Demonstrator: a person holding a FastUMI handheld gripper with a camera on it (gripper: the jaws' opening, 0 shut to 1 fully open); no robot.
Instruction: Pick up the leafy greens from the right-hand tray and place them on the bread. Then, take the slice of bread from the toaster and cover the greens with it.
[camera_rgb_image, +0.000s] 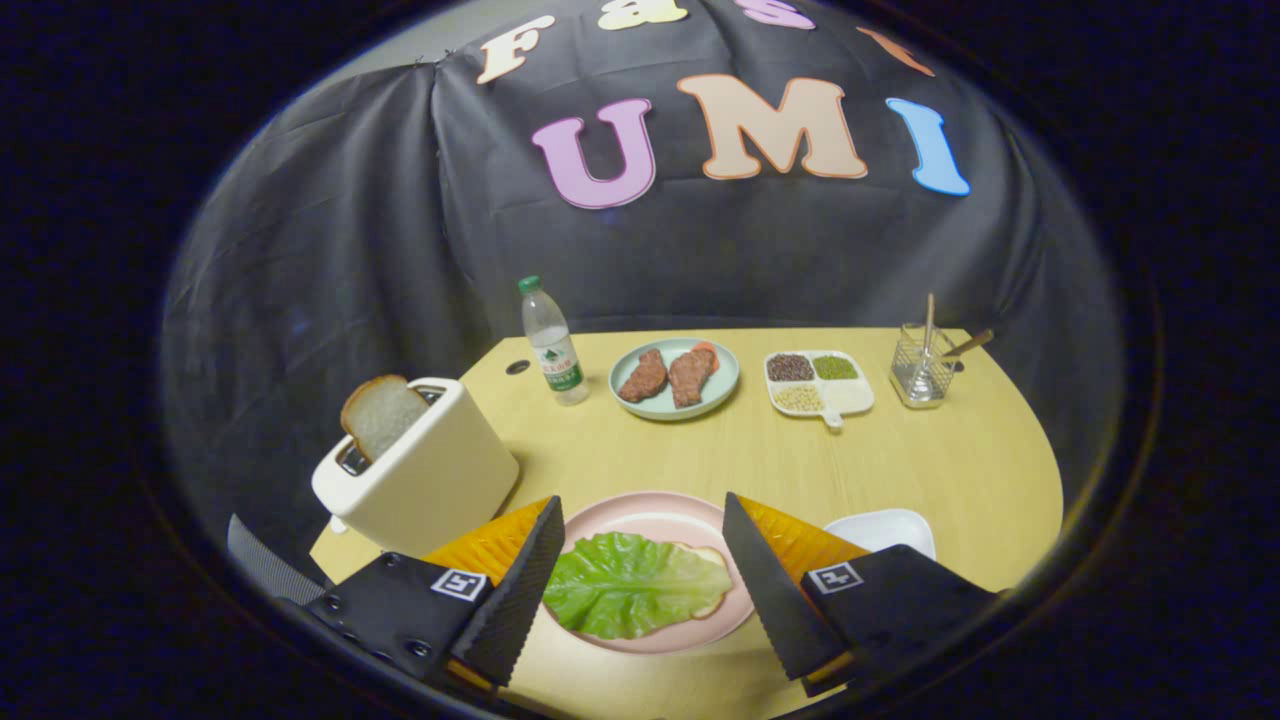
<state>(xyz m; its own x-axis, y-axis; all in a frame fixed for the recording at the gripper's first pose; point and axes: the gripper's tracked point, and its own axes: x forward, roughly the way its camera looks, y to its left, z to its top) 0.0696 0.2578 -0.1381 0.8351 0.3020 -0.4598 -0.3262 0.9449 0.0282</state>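
A green lettuce leaf (632, 584) lies on a slice of bread (712, 570), of which only the right edge peeks out, on a pink plate (655, 512). My gripper (642, 512) hovers open above that plate, one finger at each side of the leaf, holding nothing. To the left stands a cream toaster (425, 480) with a bread slice (381, 414) sticking up out of its slot. A white tray (884, 530) sits just beyond the right finger, partly hidden by it.
Farther back on the wooden table (960, 470) stand a water bottle (553, 342), a teal plate with meat patties (674, 378), a divided dish of grains (818, 382) and a glass with sticks (924, 365). The table's left edge runs close behind the toaster.
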